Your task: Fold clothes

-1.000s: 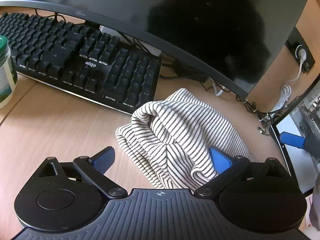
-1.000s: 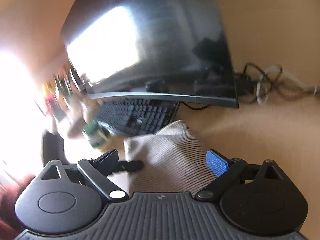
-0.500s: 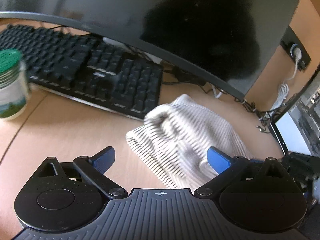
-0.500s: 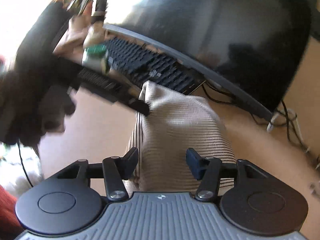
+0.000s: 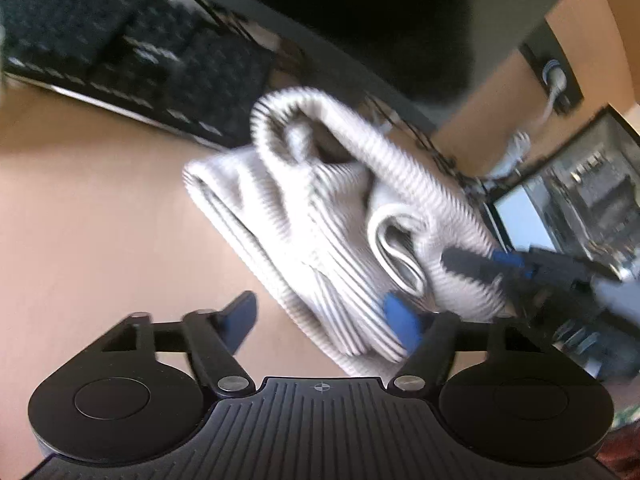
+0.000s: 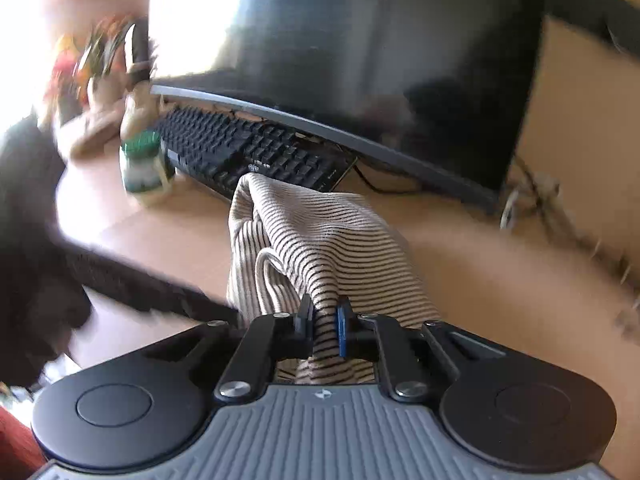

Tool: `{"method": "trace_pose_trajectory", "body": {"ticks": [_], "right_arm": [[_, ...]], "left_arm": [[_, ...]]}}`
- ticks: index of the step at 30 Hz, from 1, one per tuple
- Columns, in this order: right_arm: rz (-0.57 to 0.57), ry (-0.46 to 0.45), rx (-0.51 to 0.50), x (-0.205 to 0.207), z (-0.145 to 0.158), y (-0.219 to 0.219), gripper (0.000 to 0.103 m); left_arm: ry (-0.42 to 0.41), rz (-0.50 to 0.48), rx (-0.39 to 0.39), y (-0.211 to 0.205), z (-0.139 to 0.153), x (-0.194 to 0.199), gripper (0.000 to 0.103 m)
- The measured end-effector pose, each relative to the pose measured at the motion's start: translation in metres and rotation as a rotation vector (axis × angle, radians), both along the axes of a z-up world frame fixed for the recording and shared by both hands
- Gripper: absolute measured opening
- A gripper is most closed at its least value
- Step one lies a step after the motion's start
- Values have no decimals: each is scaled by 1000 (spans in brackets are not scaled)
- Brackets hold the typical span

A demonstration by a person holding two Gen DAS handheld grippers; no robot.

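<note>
Striped garment (image 6: pixel 320 236) sits bunched on the bench (image 5: pixel 100 208) in front of the keyboard (image 6: pixel 256 152). Right claw (image 6: pixel 325 326) has just closed and pinches a fold at its near edge. Left claw (image 5: pixel 320 318) has been closing but isn't gripping yet: cloth touches only the right-hand pad, w/ the bulk lying ahead and to the right.

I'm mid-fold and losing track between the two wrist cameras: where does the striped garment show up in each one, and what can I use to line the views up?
Left wrist: the striped garment is bunched at centre, blurred, its near edge between the left gripper's fingers.
Right wrist: the garment rises centre frame, a fold pinched in the right gripper.
Shared landmark: the black keyboard just behind it, under the monitor's edge.
</note>
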State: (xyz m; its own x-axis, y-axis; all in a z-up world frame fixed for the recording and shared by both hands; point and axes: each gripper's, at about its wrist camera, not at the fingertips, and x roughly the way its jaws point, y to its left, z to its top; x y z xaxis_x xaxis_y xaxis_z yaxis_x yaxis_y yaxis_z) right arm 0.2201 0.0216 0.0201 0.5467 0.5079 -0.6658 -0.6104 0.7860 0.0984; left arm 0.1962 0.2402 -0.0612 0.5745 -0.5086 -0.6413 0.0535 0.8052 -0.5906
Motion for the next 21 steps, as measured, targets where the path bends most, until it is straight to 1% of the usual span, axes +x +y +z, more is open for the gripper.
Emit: {"method": "trace_pose_trajectory", "body": {"ticks": [1, 3, 4, 5, 8, 9, 11, 12, 13, 14, 16, 17, 19, 21], "right_arm": [[3, 30, 70, -1, 9, 0, 10], [55, 47, 156, -4, 27, 12, 10], [72, 84, 183, -2, 25, 17, 10], [82, 120, 199, 1, 21, 22, 10], [62, 229, 174, 15, -17, 32, 11], [48, 270, 186, 19, -28, 31, 12], [33, 330, 223, 27, -43, 26, 11], [27, 332, 234, 27, -45, 24, 11], [25, 322, 229, 24, -44, 24, 11], [32, 296, 205, 21, -43, 27, 11], [50, 218, 137, 12, -40, 36, 11], [61, 181, 99, 6, -40, 41, 11], [92, 88, 17, -10, -44, 53, 12], [128, -3, -64, -28, -47, 64, 20]], "left_arm": [[4, -18, -15, -3, -3, 0, 64], [8, -35, -24, -7, -8, 2, 65], [3, -43, -22, -8, -8, 3, 67], [-6, -50, -18, -9, -8, 3, 67], [-16, -72, 7, -10, -9, -1, 66], [-19, -80, 21, -11, -9, -4, 67], [-10, -87, 20, -8, -8, -8, 69], [-5, -79, 21, -4, -6, -10, 75], [-1, -68, 26, 0, -3, -12, 80], [-3, -59, 40, 5, 0, -15, 81], [-8, -14, 58, 20, 8, -21, 87], [-11, 12, 66, 28, 12, -24, 88], [-27, 82, 29, 45, 22, -26, 88], [-63, 105, 6, 53, 33, -22, 89]]}}
